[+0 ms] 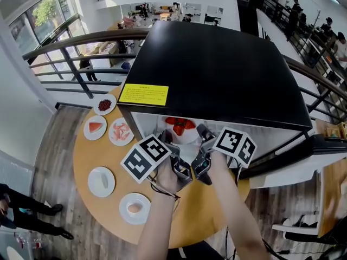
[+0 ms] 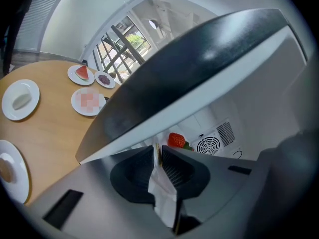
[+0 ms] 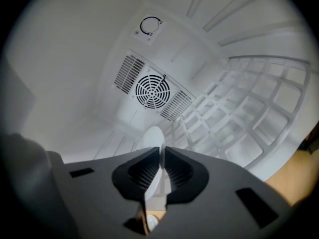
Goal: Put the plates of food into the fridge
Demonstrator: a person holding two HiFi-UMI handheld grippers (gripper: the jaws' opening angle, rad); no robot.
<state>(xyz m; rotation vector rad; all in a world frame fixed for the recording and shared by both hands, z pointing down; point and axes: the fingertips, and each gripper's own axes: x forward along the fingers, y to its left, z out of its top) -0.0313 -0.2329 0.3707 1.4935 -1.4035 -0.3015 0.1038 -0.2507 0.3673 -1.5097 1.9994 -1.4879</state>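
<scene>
A white plate of strawberries point(image 1: 180, 128) sits at the mouth of the open black-topped fridge point(image 1: 217, 69). My left gripper point(image 1: 167, 141) is shut on the plate's left rim and my right gripper point(image 1: 204, 134) on its right rim. In the left gripper view the jaws point(image 2: 158, 151) pinch the white rim point(image 2: 162, 183), with a strawberry point(image 2: 177, 140) just past them. The right gripper point(image 3: 161, 156) clamps the thin plate edge point(image 3: 152, 136) inside the white fridge, facing the round fan grille point(image 3: 152, 91).
Several more plates wait on the round wooden table point(image 1: 81, 156): red beans point(image 1: 104, 104), watermelon point(image 1: 95, 127), pink slices point(image 1: 121, 131), a pale piece point(image 1: 101, 181), a peach-coloured piece point(image 1: 135, 208). The fridge door point(image 1: 303, 156) hangs open at right. Wire shelf point(image 3: 249, 118) inside.
</scene>
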